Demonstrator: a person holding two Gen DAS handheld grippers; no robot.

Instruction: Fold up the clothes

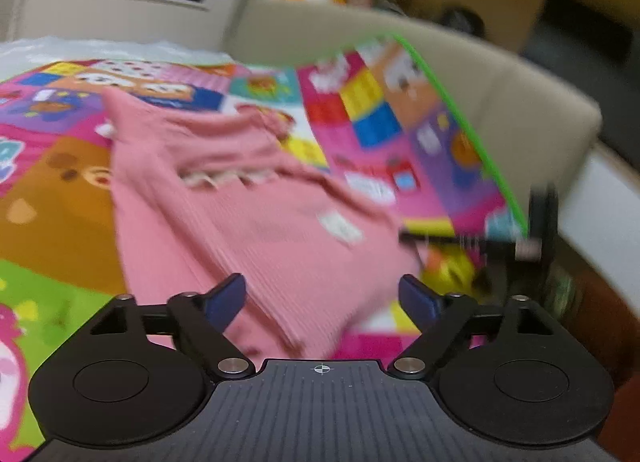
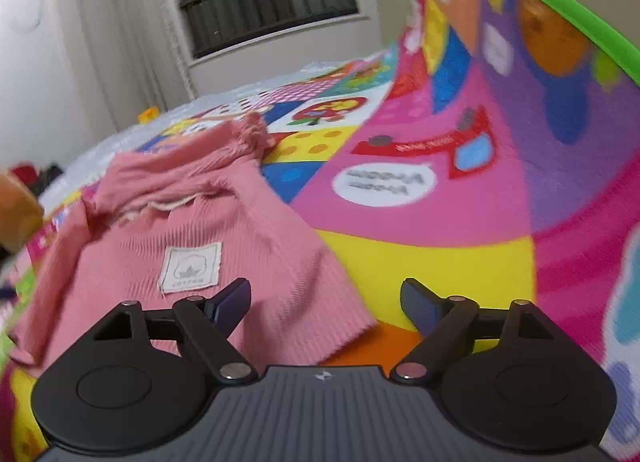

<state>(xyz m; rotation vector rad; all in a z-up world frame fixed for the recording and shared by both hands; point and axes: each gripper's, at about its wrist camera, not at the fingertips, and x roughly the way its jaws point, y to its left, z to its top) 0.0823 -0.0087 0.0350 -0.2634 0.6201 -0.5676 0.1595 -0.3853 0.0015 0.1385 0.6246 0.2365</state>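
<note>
A pink ribbed knit garment (image 2: 208,246) lies spread on a bright cartoon-printed play mat (image 2: 432,262), rumpled rather than flat. Its fabric runs in fine vertical ribs, a cream scalloped trim edges the neckline, and a small white square label (image 2: 190,268) with a grey emblem is sewn on the body; the far end bunches into a ruffled sleeve or collar. From the right wrist view, the garment sits ahead and to the left of the right gripper (image 2: 326,304), its raw lower corner reaching into the gap between the two blue-padded fingers (image 2: 230,302), while the right-hand finger hangs over bare yellow mat. The jaws stand wide apart and grip nothing. From the left wrist view, which is blurred, the garment (image 1: 256,202) stretches away straight ahead of the left gripper (image 1: 322,300), its near hem passing between and under the fingertips; whether the cloth touches them cannot be told. This gripper is likewise spread wide and holds nothing. To its right the mat's green-bordered edge (image 1: 460,110) curls upward against a beige padded wall (image 1: 500,74).
</note>
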